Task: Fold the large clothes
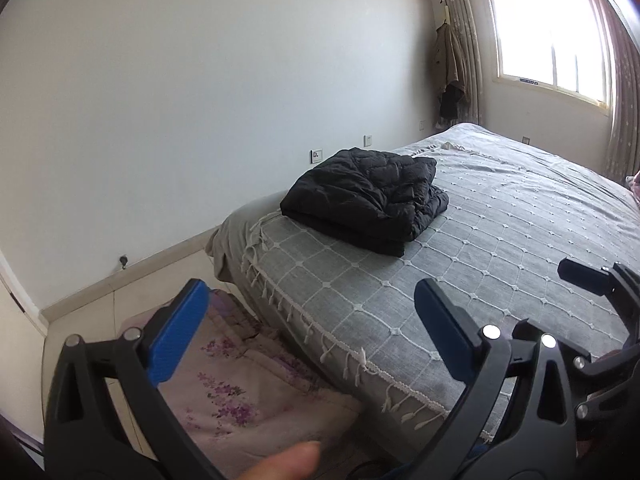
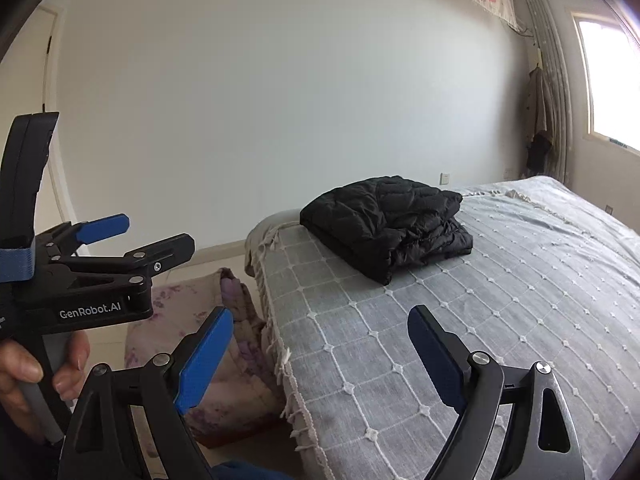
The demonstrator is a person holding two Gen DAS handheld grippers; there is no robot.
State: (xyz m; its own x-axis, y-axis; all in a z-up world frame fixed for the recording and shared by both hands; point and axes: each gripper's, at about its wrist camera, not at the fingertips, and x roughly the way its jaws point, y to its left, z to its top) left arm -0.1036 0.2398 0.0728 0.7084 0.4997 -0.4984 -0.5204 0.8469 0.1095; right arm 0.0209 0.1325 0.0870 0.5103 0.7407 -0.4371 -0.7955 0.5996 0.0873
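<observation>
A black quilted jacket lies folded into a thick bundle near the far left corner of the bed; it also shows in the right wrist view. My left gripper is open and empty, held above the bed's near edge, well short of the jacket. My right gripper is open and empty, also back from the jacket over the bed. The left gripper shows at the left of the right wrist view, and part of the right gripper at the right edge of the left wrist view.
The bed has a grey grid-pattern cover with a fringe. A floral quilt lies on the floor beside it. A white wall is behind, a window and hanging clothes at far right.
</observation>
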